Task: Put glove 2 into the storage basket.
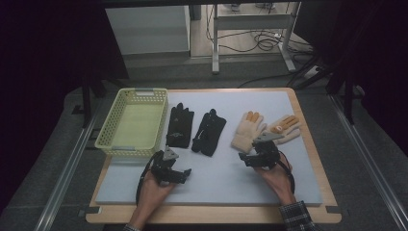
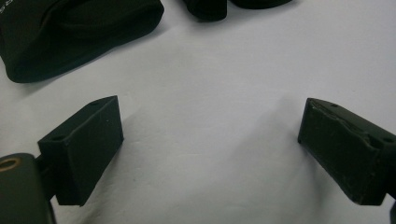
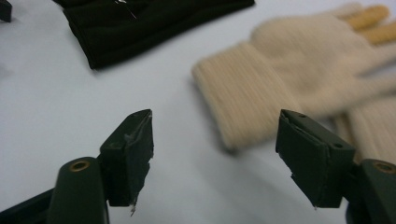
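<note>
Right gripper (image 1: 251,155) held over the pale mat (image 1: 216,187), just short of the cuff of the nearer cream glove (image 1: 248,132). Jaws apart, nothing between the pads; bare mat in the gap in the right gripper view (image 3: 212,156), glove cuff (image 3: 247,100) lying just beyond and slightly to the right jaw's side. Not touching.

Second cream glove (image 1: 285,127) beside and partly under the first, orange fingertips pointing away from the person. Both flat on the mat, right of centre.

Left gripper (image 1: 185,173) low over the mat near the front left, jaws spread wide, empty; plain mat between them in the left gripper view (image 2: 210,140). Edge of a black glove (image 2: 74,32) at upper left of that view, well clear of the pads.

Two black gloves on the mat's middle: left black glove (image 1: 180,126) next to the basket, right black glove (image 1: 209,132) tilted, close beside it.

Yellow mesh basket (image 1: 109,126) at the left rear corner of the mat, nothing visible inside.

Mat on a wooden board (image 1: 320,159). One hand on each gripper, a checked sleeve (image 1: 298,216) at the right wrist.
</note>
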`<state>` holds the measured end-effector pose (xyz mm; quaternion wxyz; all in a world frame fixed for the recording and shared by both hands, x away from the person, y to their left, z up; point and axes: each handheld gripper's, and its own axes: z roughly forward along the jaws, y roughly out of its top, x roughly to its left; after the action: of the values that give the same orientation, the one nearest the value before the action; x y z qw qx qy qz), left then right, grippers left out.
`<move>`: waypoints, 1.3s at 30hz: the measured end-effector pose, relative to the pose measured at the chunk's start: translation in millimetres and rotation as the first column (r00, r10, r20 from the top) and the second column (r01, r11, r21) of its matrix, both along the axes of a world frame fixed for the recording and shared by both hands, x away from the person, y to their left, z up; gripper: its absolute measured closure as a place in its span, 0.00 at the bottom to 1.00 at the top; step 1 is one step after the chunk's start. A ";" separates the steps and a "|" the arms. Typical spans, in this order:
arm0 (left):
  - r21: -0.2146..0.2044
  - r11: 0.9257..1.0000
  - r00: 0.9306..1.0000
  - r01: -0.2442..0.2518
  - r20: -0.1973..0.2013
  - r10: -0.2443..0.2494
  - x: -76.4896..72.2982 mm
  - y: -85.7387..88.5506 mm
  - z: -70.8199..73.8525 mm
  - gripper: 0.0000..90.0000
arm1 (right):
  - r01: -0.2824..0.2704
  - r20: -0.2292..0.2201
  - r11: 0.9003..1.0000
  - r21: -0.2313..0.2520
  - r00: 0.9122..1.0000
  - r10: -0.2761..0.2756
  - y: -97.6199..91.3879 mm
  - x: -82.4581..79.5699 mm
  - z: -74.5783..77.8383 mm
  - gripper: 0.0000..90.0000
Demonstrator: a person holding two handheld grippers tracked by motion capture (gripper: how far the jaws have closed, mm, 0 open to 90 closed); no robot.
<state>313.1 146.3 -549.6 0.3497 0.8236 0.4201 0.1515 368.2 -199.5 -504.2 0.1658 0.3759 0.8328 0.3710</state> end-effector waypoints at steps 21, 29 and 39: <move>0.002 1.000 1.000 0.001 0.000 -0.001 0.1 0.3 0.0 0.08 | -0.077 -0.003 0.996 -0.035 0.997 0.077 88.9 65.2 3.5 0.44; -0.004 1.000 1.000 -0.001 0.001 0.001 0.1 0.1 -0.3 0.08 | -0.047 -0.036 0.997 -0.055 0.998 0.045 119.9 94.0 -10.2 0.26; -0.004 1.000 1.000 -0.002 0.000 0.002 0.1 -0.2 -0.2 0.08 | -0.054 -0.078 0.995 -0.086 0.996 0.047 132.0 100.7 -20.7 0.64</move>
<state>313.2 146.1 -549.8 0.3510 0.8225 0.4213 0.1510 468.9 -67.5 -524.9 0.1412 0.3608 0.8633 0.3234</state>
